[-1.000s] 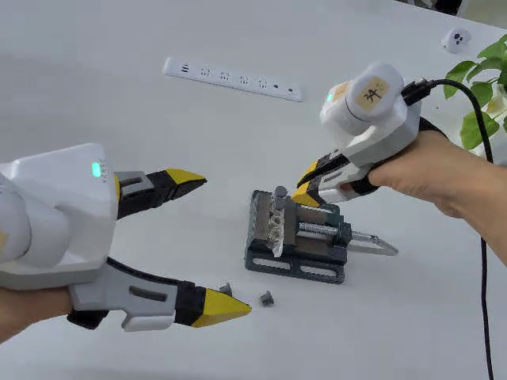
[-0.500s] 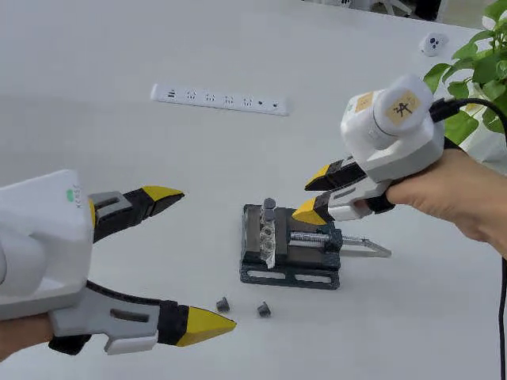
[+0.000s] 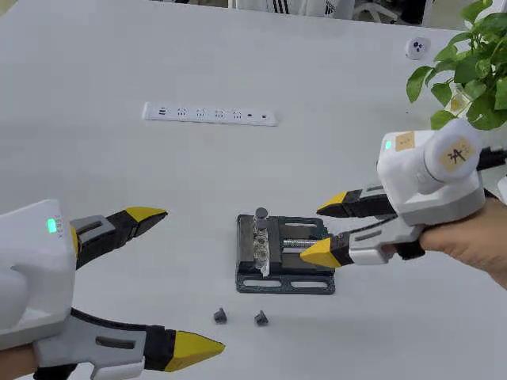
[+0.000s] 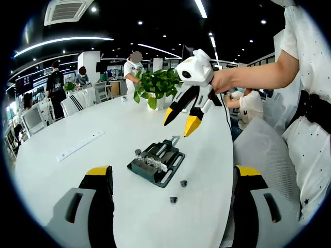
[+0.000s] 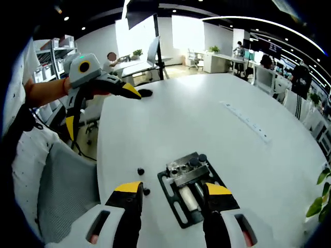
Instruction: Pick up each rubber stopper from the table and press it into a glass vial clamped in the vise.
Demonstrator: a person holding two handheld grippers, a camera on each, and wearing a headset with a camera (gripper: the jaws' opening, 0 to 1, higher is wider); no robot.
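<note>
A white counter [image 3: 119,166] seen from above, with a small dark bench vise [image 3: 285,279] near the middle. Clamped in it is a short row of clear glass vials [image 3: 260,249], running from 12 to 6 o'clock. The vial at the 12 o'clock end carries a grey seated stopper [image 3: 261,214], while those nearer the viewer look open, though their exact number is hard to tell. Two loose rubber stoppers lie on the counter just clear of the vise, one [image 3: 220,316] at about 7 o'clock from it and the other [image 3: 261,317] at about 6 o'clock. The left hand-held gripper [image 3: 182,279] hovers at 8 o'clock from the vise, its yellow-tipped jaws spread wide and holding nothing. The right hand-held gripper [image 3: 314,232] comes in from 3 o'clock, above the vise screw, with its jaws apart and also empty. A white power strip [image 3: 210,114] lies at 11 o'clock and a leafy potted plant [image 3: 467,55] at 2 o'clock. The task appears partly done, with the step in hand being the reach for the next stopper. That move likely calls for lowering a gripper over one loose stopper, pinching its sides squarely so it does not roll, then carrying it narrow end down to an open vial.
</note>
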